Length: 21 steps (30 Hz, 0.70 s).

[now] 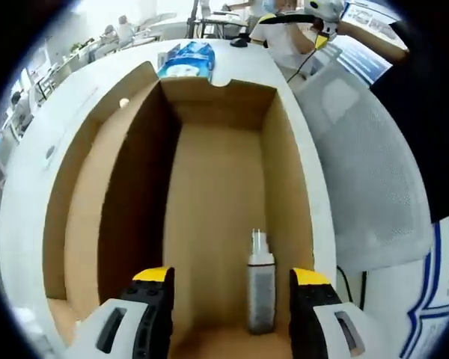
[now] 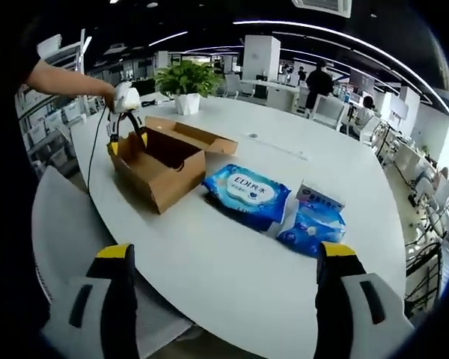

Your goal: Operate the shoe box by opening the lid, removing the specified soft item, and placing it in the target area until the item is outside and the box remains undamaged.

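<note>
Left tool (image 1: pixel 230 295): jaws wide, empty, poised over the open shoe box (image 1: pixel 202 105).
Right tool (image 2: pixel 224 280): jaws wide, empty, well back from the box, above the worktop (image 2: pixel 232 247) edge.
Box contents: a small clear bottle (image 1: pixel 260 288) stood between the left jaws near the right wall; no soft item was visible inside.
Beside box: blue wipes pack (image 2: pixel 247 193) and tissue packs (image 2: pixel 314 221) lay on the worktop.
Advice: lower straight down, keeping the jaws off the cardboard walls.

An open office: white round table (image 2: pixel 232 254), potted plant (image 2: pixel 185 82), desks, chairs, ceiling strip lights (image 2: pixel 344 37).
</note>
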Motion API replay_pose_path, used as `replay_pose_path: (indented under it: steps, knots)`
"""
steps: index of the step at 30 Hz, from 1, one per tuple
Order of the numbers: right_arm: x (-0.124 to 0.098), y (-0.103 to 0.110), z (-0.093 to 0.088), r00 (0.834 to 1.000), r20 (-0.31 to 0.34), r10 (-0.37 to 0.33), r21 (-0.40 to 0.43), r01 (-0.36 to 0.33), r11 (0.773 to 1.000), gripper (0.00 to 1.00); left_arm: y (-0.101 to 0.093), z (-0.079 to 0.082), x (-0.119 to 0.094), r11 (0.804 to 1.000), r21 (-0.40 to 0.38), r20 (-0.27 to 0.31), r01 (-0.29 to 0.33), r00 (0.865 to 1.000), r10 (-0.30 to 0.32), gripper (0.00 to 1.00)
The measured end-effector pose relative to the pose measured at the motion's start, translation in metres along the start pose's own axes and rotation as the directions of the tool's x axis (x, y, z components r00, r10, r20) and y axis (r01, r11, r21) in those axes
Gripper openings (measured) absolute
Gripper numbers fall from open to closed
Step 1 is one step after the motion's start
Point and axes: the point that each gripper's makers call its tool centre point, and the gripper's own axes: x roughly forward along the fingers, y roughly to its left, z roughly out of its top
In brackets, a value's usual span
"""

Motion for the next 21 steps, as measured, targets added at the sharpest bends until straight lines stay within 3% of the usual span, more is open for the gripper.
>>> replay_pose_path:
  steps: [8, 12, 21]
  knots:
    - [-0.006, -0.002, -0.011, 1.000, -0.020, -0.023, 0.026, 0.024, 0.999, 0.96, -0.002, -0.011, 0.016, 0.997, 0.042, -0.102, 0.058, 0.993, -0.054, 0.62]
    - [-0.006, -0.003, -0.013, 0.999, -0.024, -0.031, 0.035, 0.032, 0.999, 0.96, 0.000, -0.019, 0.025, 0.994, 0.089, -0.147, 0.059, 0.988, -0.046, 0.63]
    - [-0.002, 0.004, -0.013, 0.999, -0.022, -0.023, 0.037, 0.024, 0.999, 0.96, 0.002, -0.021, 0.031, 0.993, 0.112, -0.171, 0.048, 0.985, -0.028, 0.63]
